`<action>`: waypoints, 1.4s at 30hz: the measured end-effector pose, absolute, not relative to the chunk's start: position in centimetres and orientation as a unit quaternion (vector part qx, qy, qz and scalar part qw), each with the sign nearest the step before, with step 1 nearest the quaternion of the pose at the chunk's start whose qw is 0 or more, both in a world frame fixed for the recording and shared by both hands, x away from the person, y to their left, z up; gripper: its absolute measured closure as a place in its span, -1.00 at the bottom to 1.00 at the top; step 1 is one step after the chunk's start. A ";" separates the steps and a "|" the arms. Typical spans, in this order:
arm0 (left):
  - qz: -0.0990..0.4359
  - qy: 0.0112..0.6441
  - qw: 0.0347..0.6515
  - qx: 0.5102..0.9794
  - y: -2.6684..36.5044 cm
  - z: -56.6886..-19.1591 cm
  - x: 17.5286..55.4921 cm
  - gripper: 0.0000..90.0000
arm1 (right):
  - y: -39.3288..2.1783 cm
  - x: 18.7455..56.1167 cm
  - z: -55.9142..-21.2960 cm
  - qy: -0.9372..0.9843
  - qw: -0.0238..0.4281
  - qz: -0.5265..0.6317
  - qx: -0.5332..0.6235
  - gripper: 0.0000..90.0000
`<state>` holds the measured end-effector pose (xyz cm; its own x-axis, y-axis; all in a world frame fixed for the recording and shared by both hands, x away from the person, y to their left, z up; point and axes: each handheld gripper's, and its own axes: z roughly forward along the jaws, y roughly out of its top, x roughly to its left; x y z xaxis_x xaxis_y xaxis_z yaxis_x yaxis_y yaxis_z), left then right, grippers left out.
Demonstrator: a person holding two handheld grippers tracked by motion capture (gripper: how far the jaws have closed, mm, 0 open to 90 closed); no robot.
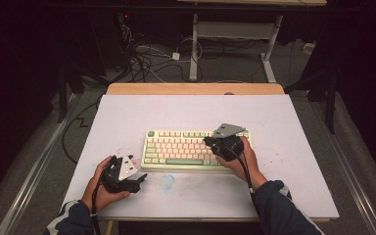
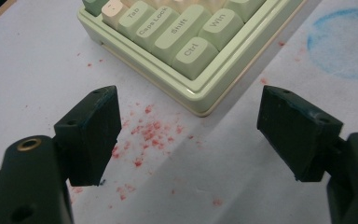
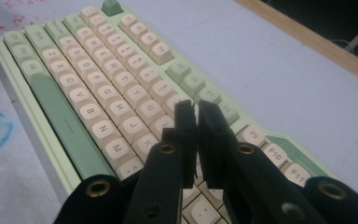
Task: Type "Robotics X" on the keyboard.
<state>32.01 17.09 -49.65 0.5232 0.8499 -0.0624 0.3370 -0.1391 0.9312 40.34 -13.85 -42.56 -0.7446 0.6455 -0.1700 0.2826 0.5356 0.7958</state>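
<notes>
A pale green keyboard (image 1: 176, 147) with cream keys lies in the middle of the white-covered table (image 1: 284, 127). My right gripper (image 1: 209, 142) hovers over the keyboard's right half, held in a hand. In the right gripper view its jaws (image 3: 196, 106) stand nearly together above the cream keys (image 3: 98, 93), with nothing between them. My left gripper (image 1: 138, 174) rests low by the keyboard's front left corner. In the left gripper view it is open (image 2: 189, 99), with wide jaws facing the corner by the Ctrl key (image 2: 193, 50) and holding nothing.
A smudged blue ring (image 1: 167, 181) marks the sheet in front of the keyboard, and red specks (image 2: 144, 133) dot the sheet near the left gripper. A wooden strip (image 1: 196, 89) borders the table's far side. Beyond it are cables and desk legs (image 1: 194, 54) on the floor.
</notes>
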 end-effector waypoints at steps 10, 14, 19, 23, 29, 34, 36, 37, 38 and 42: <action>0.253 0.418 0.502 0.713 17.1 -49.7 32.0 -0.55 | -15.3 38.9 -41.4 0.829 0.257 0.422 0.264 0.52; 0.252 0.418 0.502 0.714 17.1 -49.7 32.0 -0.55 | -15.9 38.1 -41.0 0.825 0.264 0.430 0.255 0.27; 0.251 0.418 0.501 0.715 17.1 -49.7 32.0 -0.55 | -16.4 37.3 -41.0 0.820 0.281 0.429 0.254 -0.04; 0.252 0.419 0.501 0.715 17.1 -49.7 32.0 -0.55 | -17.0 36.7 -40.9 0.810 0.295 0.435 0.262 -0.23; 0.255 0.423 0.499 0.712 17.2 -49.6 32.1 -0.55 | -18.0 36.1 -40.9 0.800 0.309 0.433 0.277 -0.38; 0.254 0.429 0.507 0.703 17.3 -49.3 32.2 -0.50 | -19.0 35.4 -41.2 0.796 0.317 0.432 0.283 -0.44; 0.255 0.431 0.509 0.700 17.3 -49.3 32.2 -0.47 | -19.4 35.0 -41.4 0.797 0.320 0.428 0.282 -0.45; 0.256 0.431 0.509 0.699 17.3 -49.3 32.2 -0.47 | -19.6 34.8 -41.5 0.797 0.322 0.426 0.282 -0.45; 0.256 0.432 0.510 0.698 17.3 -49.2 32.2 -0.45 | -19.8 34.6 -41.6 0.798 0.324 0.423 0.282 -0.45; 0.259 0.433 0.511 0.696 17.3 -49.1 32.3 -0.39 | -20.6 34.0 -42.0 0.794 0.331 0.424 0.283 -0.45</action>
<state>32.26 17.34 -49.07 0.4911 0.8672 -0.0828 0.3388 -0.1025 0.9353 33.96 -20.58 -41.97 -0.6205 0.7303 -0.2857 0.1697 0.4807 0.8603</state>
